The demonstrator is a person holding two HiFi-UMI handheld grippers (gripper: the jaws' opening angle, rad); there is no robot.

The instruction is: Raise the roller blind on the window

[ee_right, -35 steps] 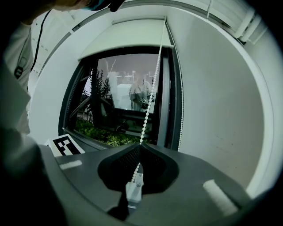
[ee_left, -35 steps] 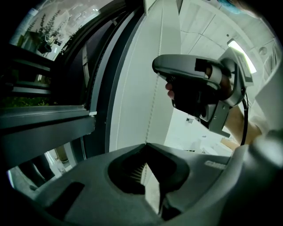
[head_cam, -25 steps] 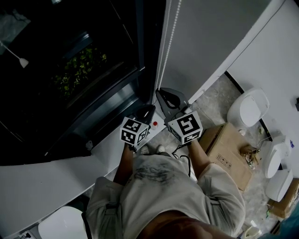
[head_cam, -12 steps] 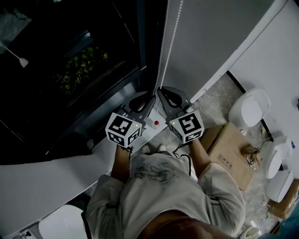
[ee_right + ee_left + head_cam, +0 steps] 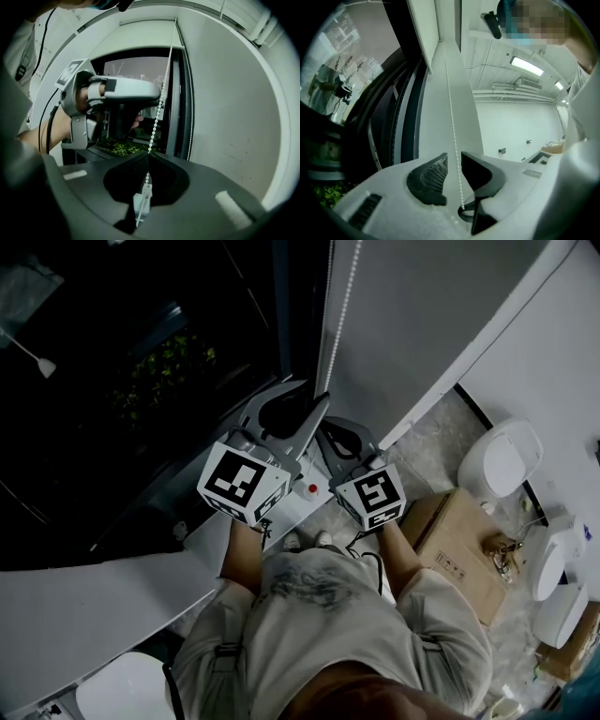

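While the head view hides both grips, the left gripper view shows the left claw (image 5: 453, 171) held apart around the bead chain (image 5: 451, 117) at the right edge of the window (image 5: 141, 381). The right claw (image 5: 147, 157), held lower, is clamped on that chain below the roller blind (image 5: 140, 33) at the window's top. Right of the window, a cardboard box (image 5: 459, 540) sits on the floor.

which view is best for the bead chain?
Right gripper view: the bead chain runs from high up down into the right tongs, which are shut on it. Left gripper view shows a stretch hanging between the open left tongs. Head view shows only a thin upper strand.
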